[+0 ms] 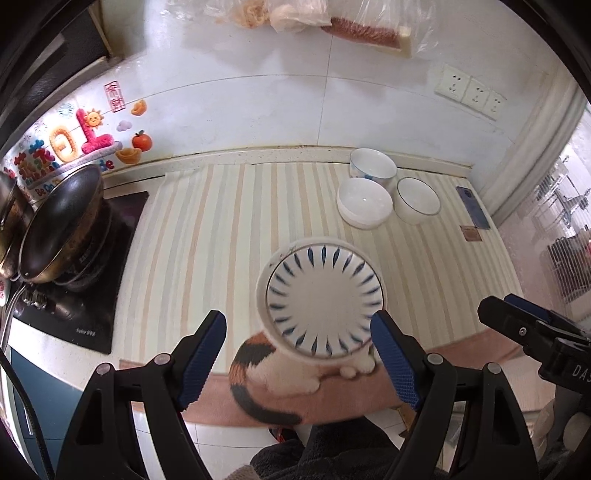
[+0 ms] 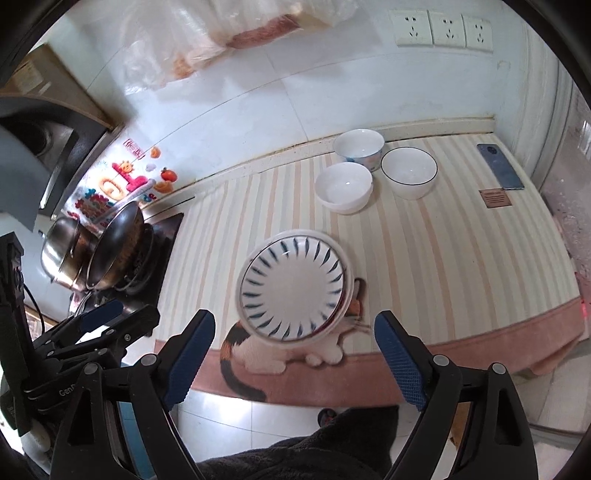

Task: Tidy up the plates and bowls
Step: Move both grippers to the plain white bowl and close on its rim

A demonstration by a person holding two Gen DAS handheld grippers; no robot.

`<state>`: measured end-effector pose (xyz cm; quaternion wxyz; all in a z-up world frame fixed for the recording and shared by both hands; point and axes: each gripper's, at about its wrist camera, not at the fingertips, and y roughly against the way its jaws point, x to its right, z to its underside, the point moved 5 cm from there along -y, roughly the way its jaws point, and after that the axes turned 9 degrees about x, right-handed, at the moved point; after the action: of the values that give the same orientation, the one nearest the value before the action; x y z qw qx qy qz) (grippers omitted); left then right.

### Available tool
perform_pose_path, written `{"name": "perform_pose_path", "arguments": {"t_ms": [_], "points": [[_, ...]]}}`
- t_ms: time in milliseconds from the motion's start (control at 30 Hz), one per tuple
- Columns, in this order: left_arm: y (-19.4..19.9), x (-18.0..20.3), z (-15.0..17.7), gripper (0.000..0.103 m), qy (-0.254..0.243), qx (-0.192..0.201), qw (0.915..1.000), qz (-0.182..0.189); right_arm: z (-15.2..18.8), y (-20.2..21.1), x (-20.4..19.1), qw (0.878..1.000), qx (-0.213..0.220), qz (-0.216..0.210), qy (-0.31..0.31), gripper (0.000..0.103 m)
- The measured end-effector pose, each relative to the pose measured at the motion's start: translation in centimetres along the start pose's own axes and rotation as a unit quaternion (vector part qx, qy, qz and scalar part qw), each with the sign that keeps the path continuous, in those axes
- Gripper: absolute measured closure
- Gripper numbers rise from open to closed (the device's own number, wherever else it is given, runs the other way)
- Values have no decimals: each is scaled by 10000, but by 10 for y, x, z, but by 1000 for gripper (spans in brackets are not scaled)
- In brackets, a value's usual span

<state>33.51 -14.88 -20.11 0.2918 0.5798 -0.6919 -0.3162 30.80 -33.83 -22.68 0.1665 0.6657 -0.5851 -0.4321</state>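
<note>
A stack of plates (image 1: 321, 299) with a blue-dash plate on top sits near the front edge of the striped mat (image 1: 207, 236); it also shows in the right wrist view (image 2: 293, 290). Three white bowls stand at the back right: a blue-patterned one (image 1: 372, 167), a plain one (image 1: 364, 206) and a dark-rimmed one (image 1: 418, 199). They show in the right wrist view as the patterned bowl (image 2: 359, 147), plain bowl (image 2: 343, 187) and dark-rimmed bowl (image 2: 409, 170). My left gripper (image 1: 299, 354) is open and empty, just short of the plates. My right gripper (image 2: 293, 354) is open and empty, also in front of them.
A wok (image 1: 61, 225) and a pot sit on the black cooktop (image 1: 92, 295) at the left. A phone (image 2: 500, 166) lies at the mat's far right. The tiled wall with sockets (image 2: 443, 27) stands behind. Plastic bags (image 1: 280, 14) hang above.
</note>
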Motion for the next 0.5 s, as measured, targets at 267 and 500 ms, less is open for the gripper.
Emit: {"name": "perform_pose_path", "arguments": {"t_ms": [267,500], "points": [[-94,29,-60,23,221,-450,9987,-65,-60,-78,60,9990,-373,-195,-180,13],[-202,50,-89,28,506,-1158,9917,231,-114,-179,119,9900,-1027,-636,-725,16]]}}
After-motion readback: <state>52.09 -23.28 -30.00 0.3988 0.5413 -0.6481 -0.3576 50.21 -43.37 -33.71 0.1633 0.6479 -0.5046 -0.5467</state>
